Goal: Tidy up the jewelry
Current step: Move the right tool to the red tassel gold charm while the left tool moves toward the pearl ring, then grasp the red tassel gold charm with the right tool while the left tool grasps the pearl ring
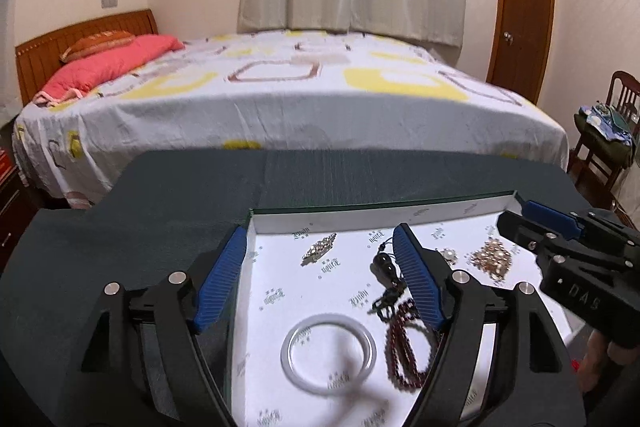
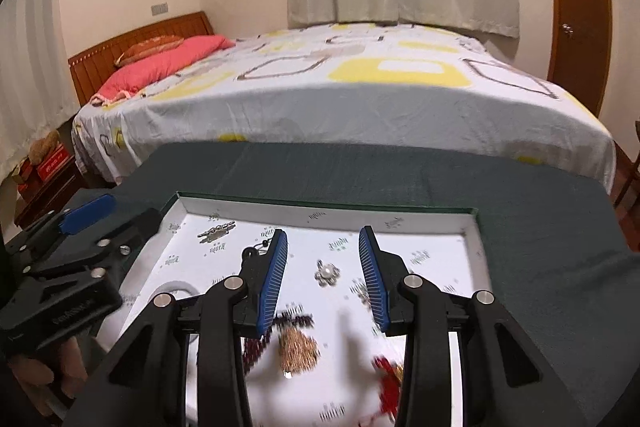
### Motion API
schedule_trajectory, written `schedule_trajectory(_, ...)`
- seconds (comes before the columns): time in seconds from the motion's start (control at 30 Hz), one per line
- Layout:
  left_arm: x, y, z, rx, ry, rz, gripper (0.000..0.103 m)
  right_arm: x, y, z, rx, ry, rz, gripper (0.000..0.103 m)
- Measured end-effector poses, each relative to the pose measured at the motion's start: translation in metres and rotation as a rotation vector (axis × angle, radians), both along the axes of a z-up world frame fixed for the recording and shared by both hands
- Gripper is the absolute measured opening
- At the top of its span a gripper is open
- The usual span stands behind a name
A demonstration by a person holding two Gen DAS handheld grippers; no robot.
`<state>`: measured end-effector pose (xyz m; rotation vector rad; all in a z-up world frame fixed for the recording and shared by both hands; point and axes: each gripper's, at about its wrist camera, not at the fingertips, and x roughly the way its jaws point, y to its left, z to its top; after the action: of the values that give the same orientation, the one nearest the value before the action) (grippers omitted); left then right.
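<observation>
A shallow white-lined tray (image 1: 360, 217) sits on a dark green surface (image 1: 180, 195), with a bed (image 1: 280, 99) beyond it at 12 o'clock. The left claw (image 1: 320, 267) hangs over the tray's left half with its blue pads spread wide and nothing between them; its left pad lies over the tray's left wall. Below that gap, at 6 o'clock, a pale bangle (image 1: 328, 353) lies flat on the lining, and just to its right, at 3 o'clock, a dark red bead necklace (image 1: 404, 347) lies coiled, with a black pendant (image 1: 382, 265) at the necklace's 12 o'clock. A rhinestone brooch (image 1: 319, 248) rests toward the far wall. The right claw (image 2: 323, 269) hovers over the tray's right half, likewise wide open and empty. A pearl flower brooch (image 2: 327, 273) lies between its pads, a heap of gold chain (image 2: 298, 349) sits at 6 o'clock from that, and a blurred red piece (image 2: 390, 375) lies at the heap's 3 o'clock.
</observation>
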<state>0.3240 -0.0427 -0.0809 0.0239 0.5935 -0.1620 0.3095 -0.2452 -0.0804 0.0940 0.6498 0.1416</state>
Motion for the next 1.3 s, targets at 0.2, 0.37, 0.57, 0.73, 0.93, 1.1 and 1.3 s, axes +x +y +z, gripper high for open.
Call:
schedule_trajectory(0.2, -0.045, -0.001, 0.009, -0.016, -0.051, 0.002, 0.074, -0.046, -0.013, 0.003, -0.002, -0.022, -0.036, 0.038)
schedule_trajectory(0.37, -0.078, -0.004, 0.01, -0.016, -0.058, 0.009, 0.074, -0.078, -0.025, -0.001, 0.005, -0.009, -0.06, 0.038)
schedule_trajectory(0.57, -0.111, -0.001, 0.002, -0.05, -0.014, 0.031, 0.074, -0.116, -0.041, -0.012, -0.009, 0.01, -0.091, 0.038)
schedule_trajectory(0.73, -0.134, 0.002, -0.008, -0.055, 0.018, 0.059, 0.074, -0.142, -0.051, -0.03, -0.014, 0.052, -0.108, 0.038)
schedule_trajectory(0.93, -0.153, 0.006, -0.02, -0.059, 0.052, 0.076, 0.074, -0.157, -0.06, -0.049, -0.007, 0.104, -0.117, 0.038)
schedule_trajectory(1.1, -0.16, 0.004, -0.025, -0.043, 0.065, 0.077, 0.074, -0.156, -0.059, -0.058, -0.004, 0.133, -0.113, 0.038)
schedule_trajectory(1.3, -0.159, 0.0, -0.03, -0.036, 0.081, 0.067, 0.074, -0.146, -0.055, -0.067, -0.009, 0.177, -0.103, 0.038)
